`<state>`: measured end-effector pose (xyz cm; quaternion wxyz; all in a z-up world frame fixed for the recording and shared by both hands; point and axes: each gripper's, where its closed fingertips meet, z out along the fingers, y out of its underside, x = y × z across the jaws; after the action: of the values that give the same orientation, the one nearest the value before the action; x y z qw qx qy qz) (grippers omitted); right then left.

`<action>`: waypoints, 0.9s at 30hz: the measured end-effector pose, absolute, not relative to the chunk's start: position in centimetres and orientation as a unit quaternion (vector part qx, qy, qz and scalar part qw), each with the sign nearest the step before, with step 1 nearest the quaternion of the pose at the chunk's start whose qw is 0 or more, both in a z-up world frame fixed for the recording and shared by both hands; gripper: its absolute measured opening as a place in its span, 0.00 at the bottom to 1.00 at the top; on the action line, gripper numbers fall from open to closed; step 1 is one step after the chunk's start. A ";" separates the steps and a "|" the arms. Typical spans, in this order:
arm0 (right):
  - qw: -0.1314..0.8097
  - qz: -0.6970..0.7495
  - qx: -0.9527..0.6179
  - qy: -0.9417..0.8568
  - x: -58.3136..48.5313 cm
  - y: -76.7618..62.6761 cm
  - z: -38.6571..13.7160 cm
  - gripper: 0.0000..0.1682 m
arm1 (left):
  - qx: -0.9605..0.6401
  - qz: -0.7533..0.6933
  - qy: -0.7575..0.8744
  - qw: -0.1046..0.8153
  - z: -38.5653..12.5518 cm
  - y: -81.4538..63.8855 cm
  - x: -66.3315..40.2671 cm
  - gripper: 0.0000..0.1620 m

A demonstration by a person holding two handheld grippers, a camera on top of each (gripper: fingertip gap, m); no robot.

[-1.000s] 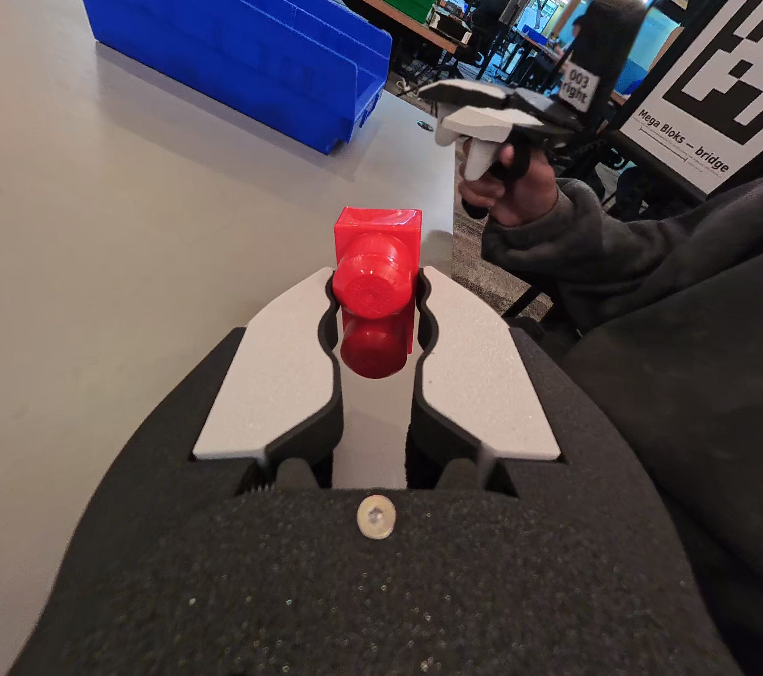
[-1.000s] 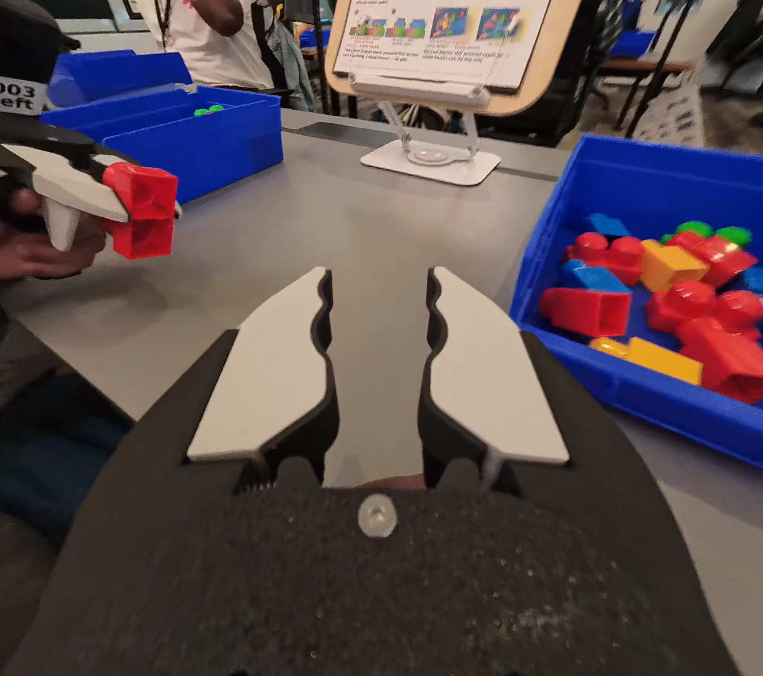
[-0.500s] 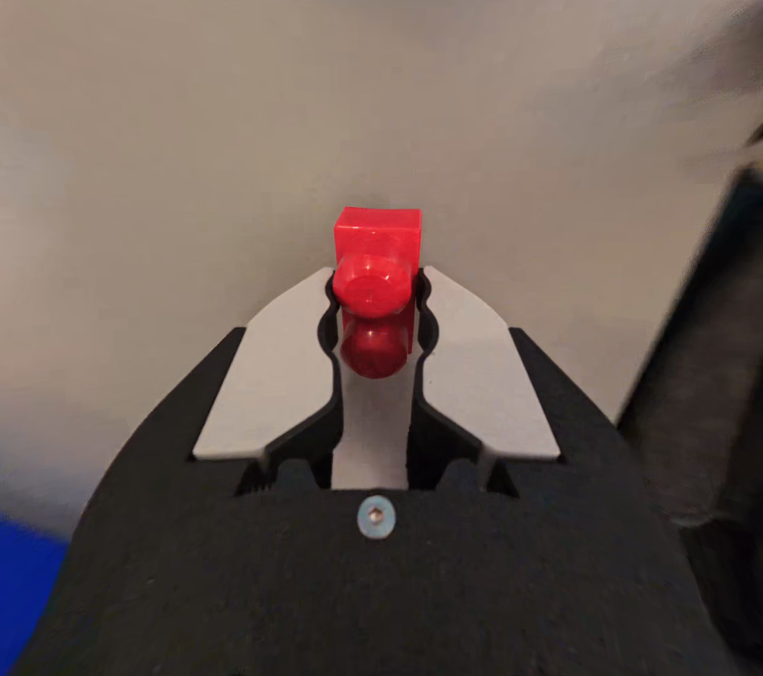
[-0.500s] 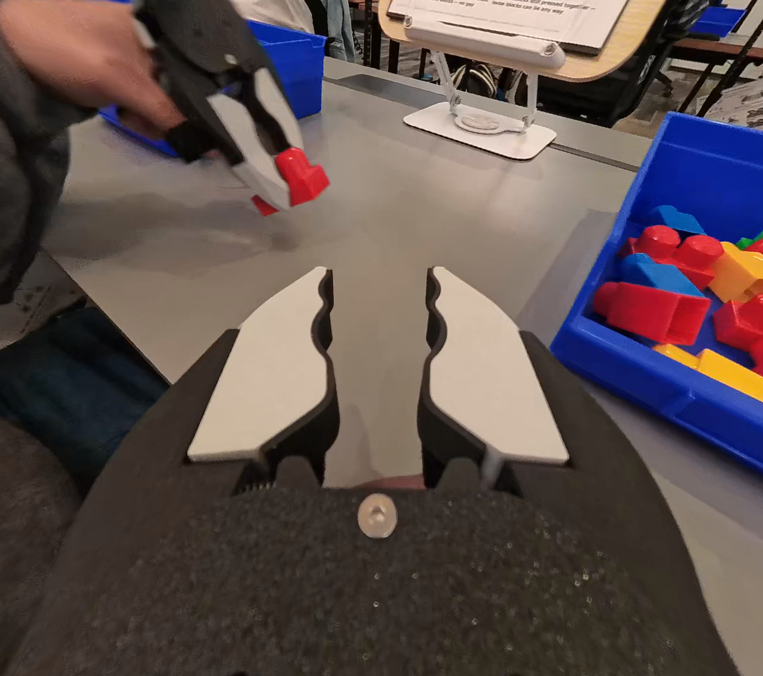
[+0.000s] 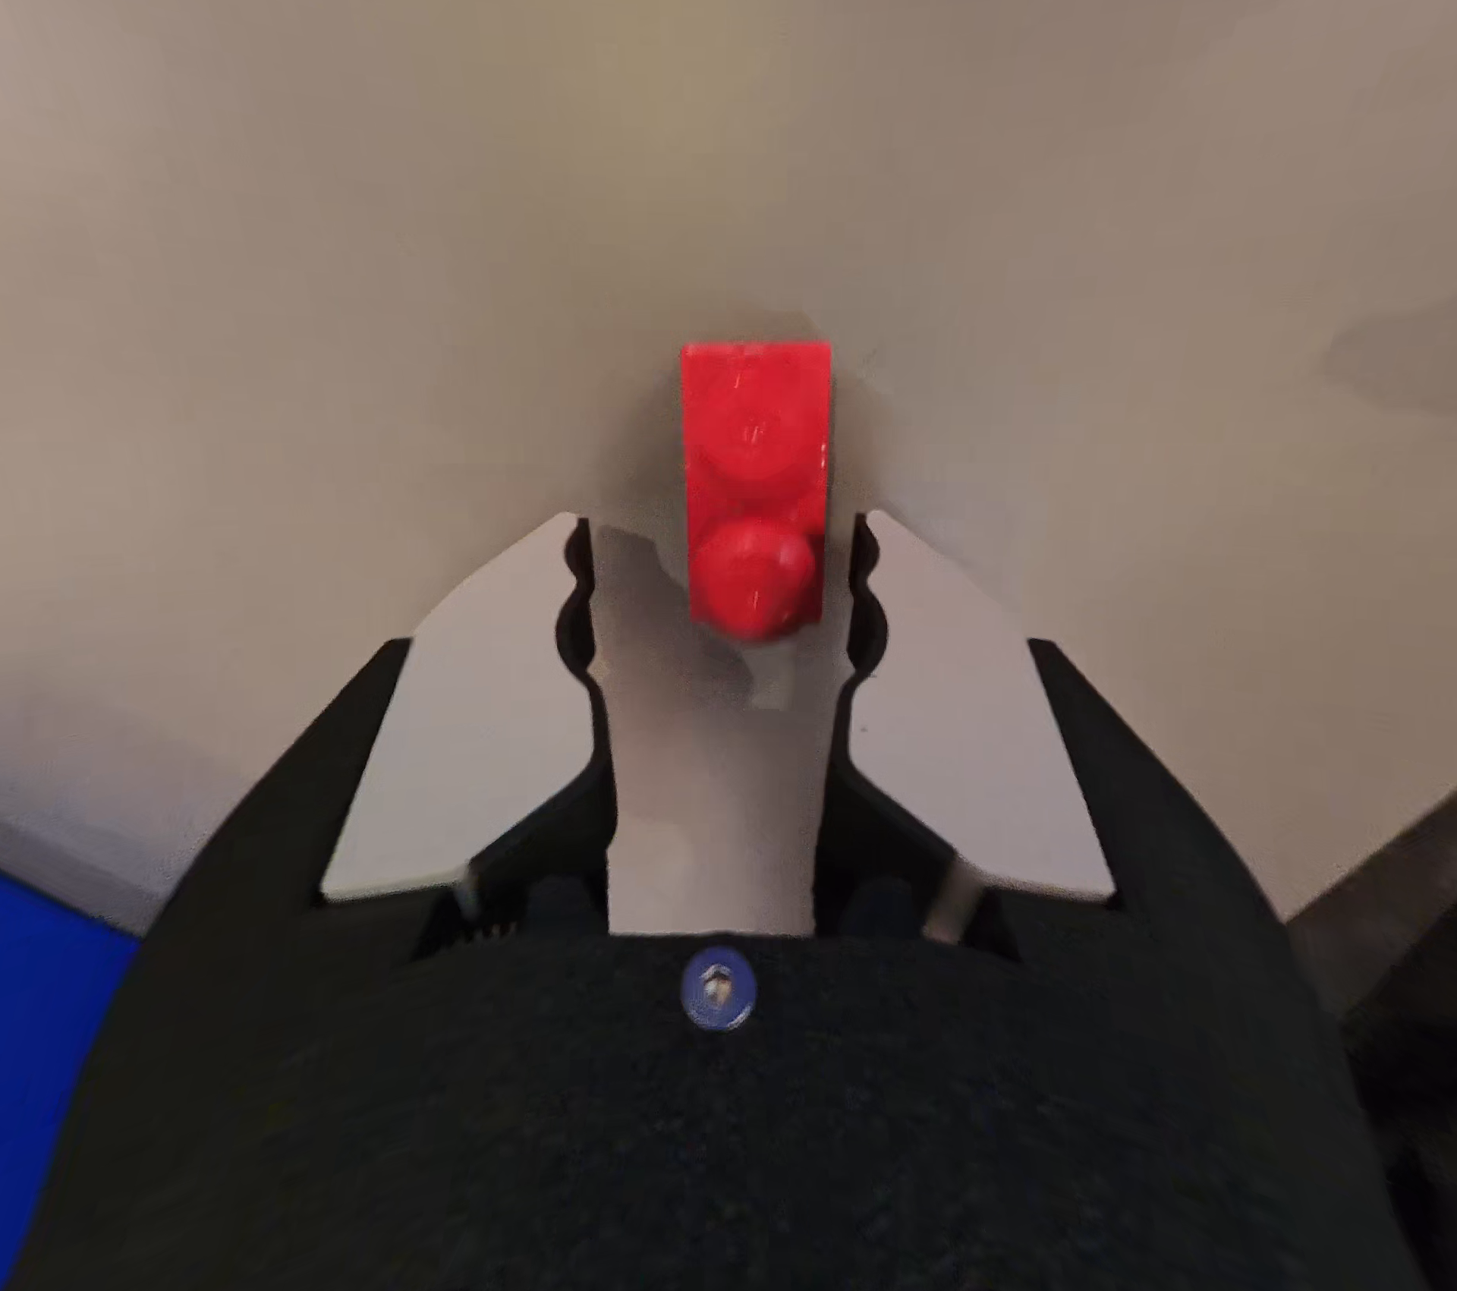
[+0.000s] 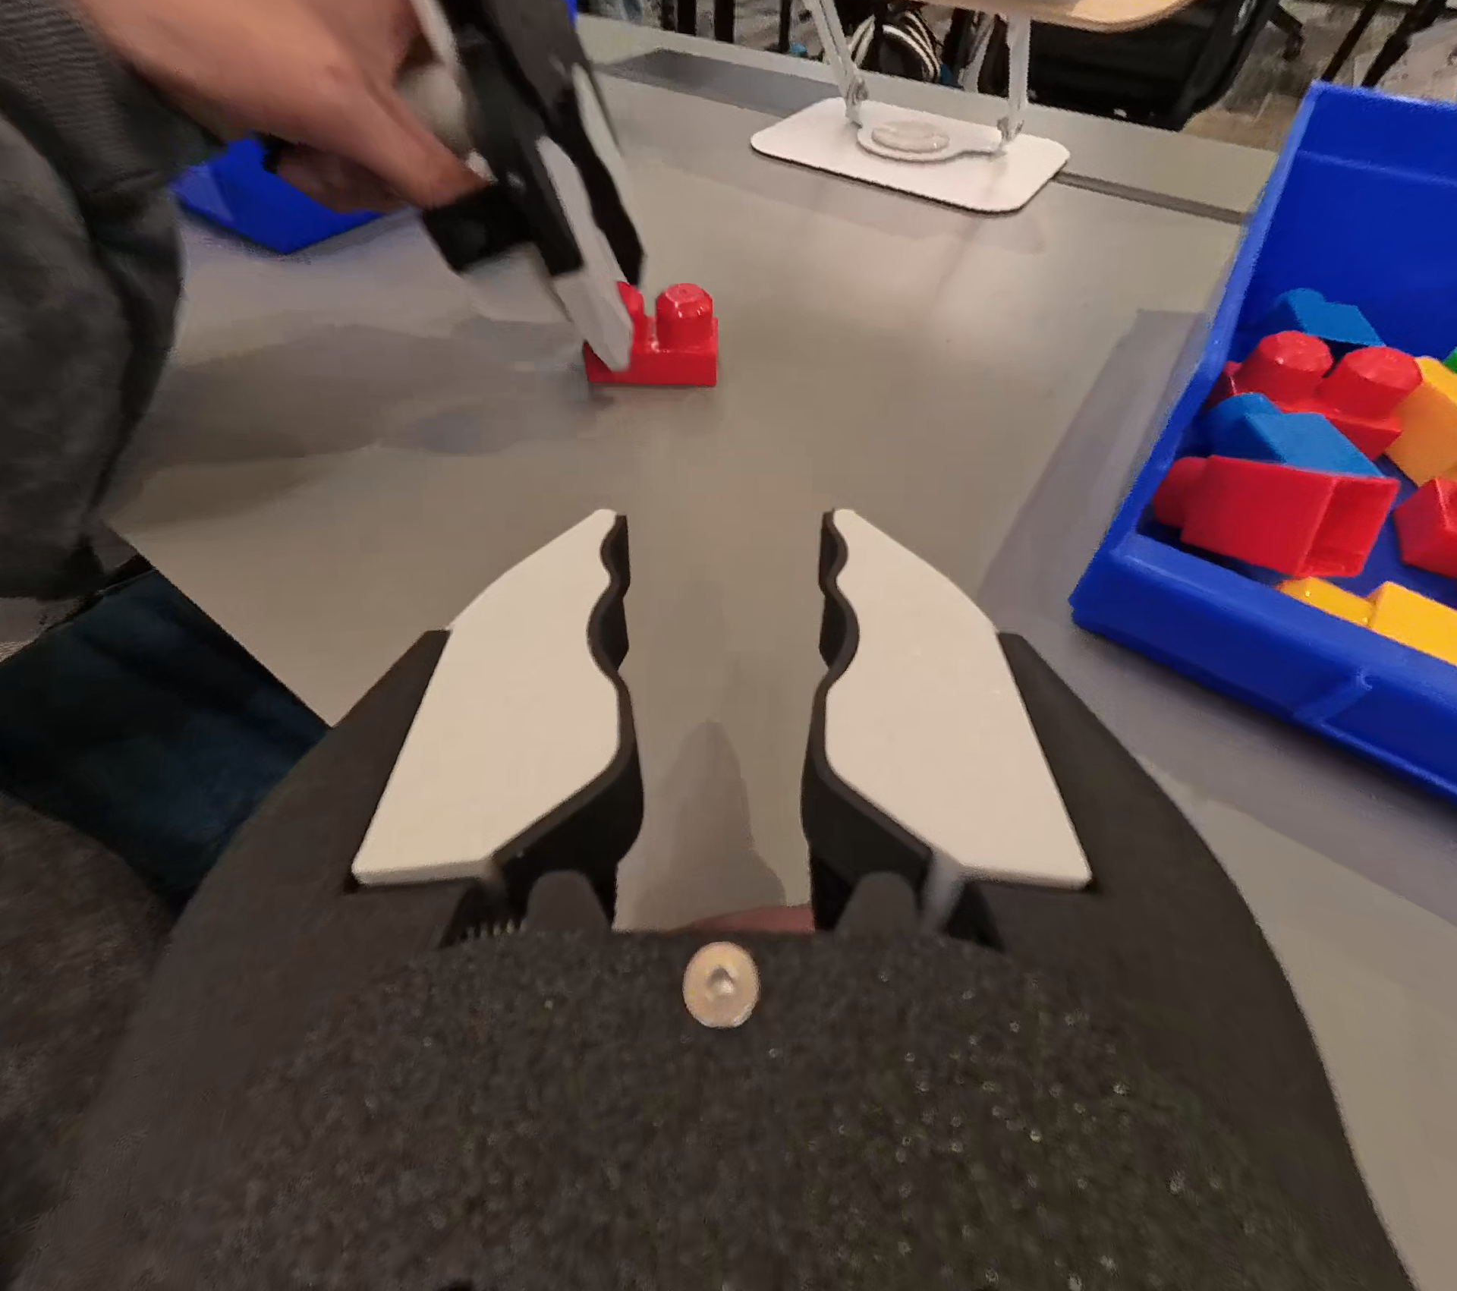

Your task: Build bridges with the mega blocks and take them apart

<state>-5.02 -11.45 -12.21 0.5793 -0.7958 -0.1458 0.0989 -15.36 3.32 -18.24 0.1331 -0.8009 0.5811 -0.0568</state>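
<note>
A red two-stud block [image 5: 753, 465] stands on the grey table [image 5: 355, 228], studs up. My left gripper [image 5: 721, 528] is open around its near end, with a gap between each pad and the block. The right wrist view shows the same block [image 6: 682, 346] resting on the table with the left gripper [image 6: 611, 330] tilted down over it, held by a hand. My right gripper [image 6: 724, 528] is open and empty above the table's near edge, well short of the block.
A blue bin [image 6: 1183, 630] at the right holds several red, blue and yellow blocks [image 6: 1277, 512]. A white stand [image 6: 907, 149] with an instruction board is at the back. Another blue bin [image 6: 260, 204] sits at the left behind the hand.
My left gripper carried the red block down to the table, then its pads opened and let it go. The right gripper stayed open and drifted slightly.
</note>
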 end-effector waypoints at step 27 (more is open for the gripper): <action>0.384 0.062 -0.908 -0.154 -14.5 4.1 -18.8 0.42 | -0.765 -0.349 0.367 0.399 -13.2 -7.1 -27.7 0.34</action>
<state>-14.52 4.09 -18.83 0.3839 -0.9083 -0.1541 0.0621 -27.73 -7.12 -13.17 0.3986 -0.7645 0.3669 -0.3493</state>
